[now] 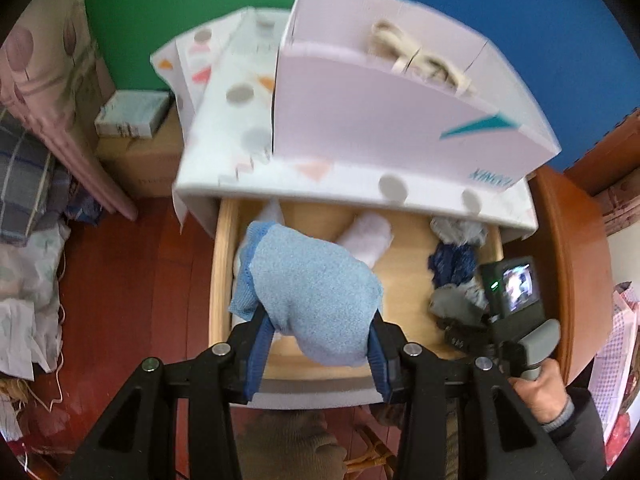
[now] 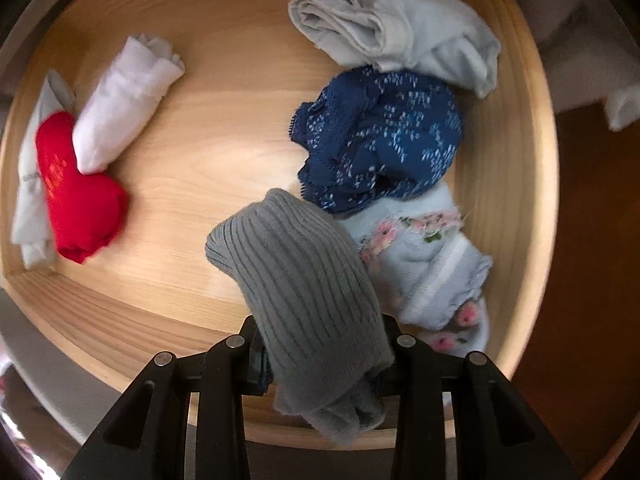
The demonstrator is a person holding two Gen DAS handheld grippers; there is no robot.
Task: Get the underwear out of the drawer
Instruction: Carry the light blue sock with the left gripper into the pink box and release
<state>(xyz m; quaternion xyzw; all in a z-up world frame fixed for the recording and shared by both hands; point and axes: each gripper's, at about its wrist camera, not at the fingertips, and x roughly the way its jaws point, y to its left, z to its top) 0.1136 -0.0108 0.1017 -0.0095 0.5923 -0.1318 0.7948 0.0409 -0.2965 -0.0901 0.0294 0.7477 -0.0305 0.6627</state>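
Observation:
My left gripper (image 1: 320,344) is shut on a light blue knitted underwear roll (image 1: 312,288), held above the open wooden drawer (image 1: 221,280). In the right wrist view my right gripper (image 2: 324,364) is shut on a grey ribbed roll (image 2: 312,292) just over the drawer floor (image 2: 208,168). Beneath lie a dark blue lace piece (image 2: 380,140), a pale grey piece (image 2: 400,32), a floral light blue piece (image 2: 432,268), a red roll (image 2: 80,200) and a white roll (image 2: 124,100). The right gripper's body with its small screen (image 1: 516,288) shows in the left wrist view, held by a hand (image 1: 540,388).
A pink box (image 1: 400,112) and patterned white boxes (image 1: 236,92) sit on the cabinet top above the drawer. A brown cabinet side (image 1: 568,264) lies right of the drawer. Cardboard boxes (image 1: 132,120), piled cloth (image 1: 28,184) and red-brown floor (image 1: 132,288) are to the left.

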